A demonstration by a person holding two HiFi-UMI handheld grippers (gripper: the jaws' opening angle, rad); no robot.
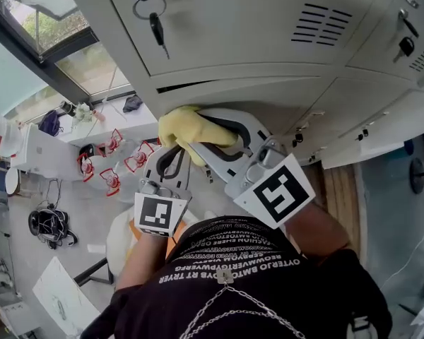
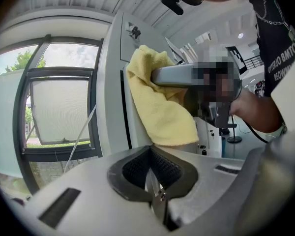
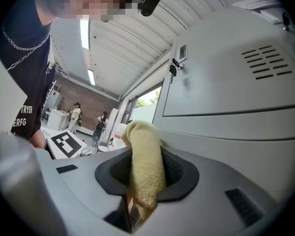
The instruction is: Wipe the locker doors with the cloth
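A yellow cloth [image 1: 187,126] is bunched against the grey locker front [image 1: 268,94], just under the upper door [image 1: 254,20]. My right gripper [image 1: 206,137] is shut on it. In the right gripper view the cloth [image 3: 145,166] rises out from between the closed jaws beside a vented locker door [image 3: 226,77]. My left gripper [image 1: 174,151] sits just below and left of the cloth, shut with nothing in it. Its view shows the cloth [image 2: 160,107] draped from the right gripper [image 2: 184,75] against the locker edge [image 2: 110,97].
Keys [image 1: 155,23] hang from the upper door's lock. More lockers [image 1: 396,41] run to the right. A window [image 1: 53,30] is on the left. Red items [image 1: 113,161], black cables [image 1: 51,226] and a white sheet [image 1: 56,295] lie on the floor.
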